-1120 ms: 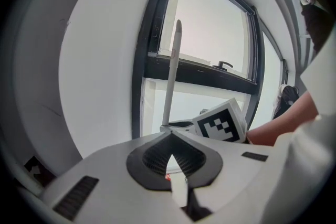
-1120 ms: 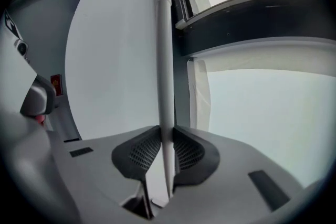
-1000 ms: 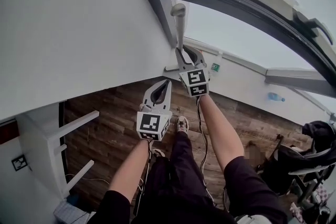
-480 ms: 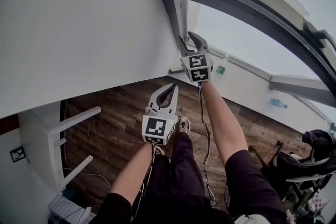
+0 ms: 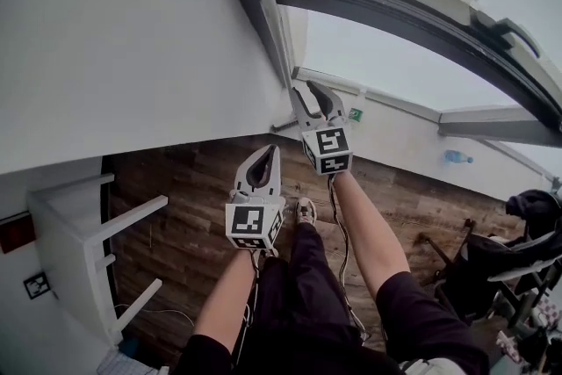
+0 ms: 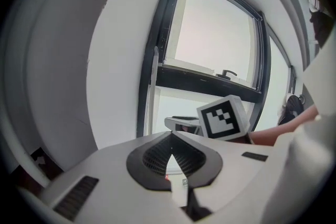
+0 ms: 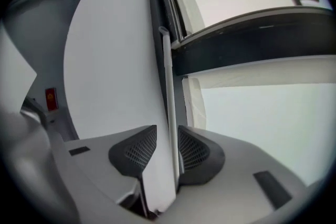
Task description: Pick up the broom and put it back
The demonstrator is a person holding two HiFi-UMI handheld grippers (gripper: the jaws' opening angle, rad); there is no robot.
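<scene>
Mostly the head view is filled by a smooth, matt white wall (image 5: 132, 39), which meets a large window with a dark metal frame (image 6: 210, 83) and bright, washed-out panes. Below them runs a floor of brown wood planks (image 5: 176, 180) with a rough, streaked grain. At the left edge stands a piece of white furniture with flat horizontal rails (image 5: 66, 224).

A slim, straight, pale grey broom handle (image 5: 274, 26) leans nearly upright in the corner where the wall meets the window frame. Only this handle shows, and it ends in a rounded, hooked top.

The right gripper (image 5: 314, 92) is raised to the handle, which stands between its ribbed dark pads. Its jaws have just been opening. One pad stands clear of the handle and the other lies just beside it, so nothing is clamped.

The left gripper (image 5: 270, 149) hangs lower, over the floor, with its jaws brought together at the tips and nothing between them. Each gripper carries a white cube with black-and-white square markers.

A small green sticker (image 5: 354, 113) sits on the low white wall under the window. A small red label (image 7: 51, 98) shows on the wall in the right gripper view. Both are too small to read.
</scene>
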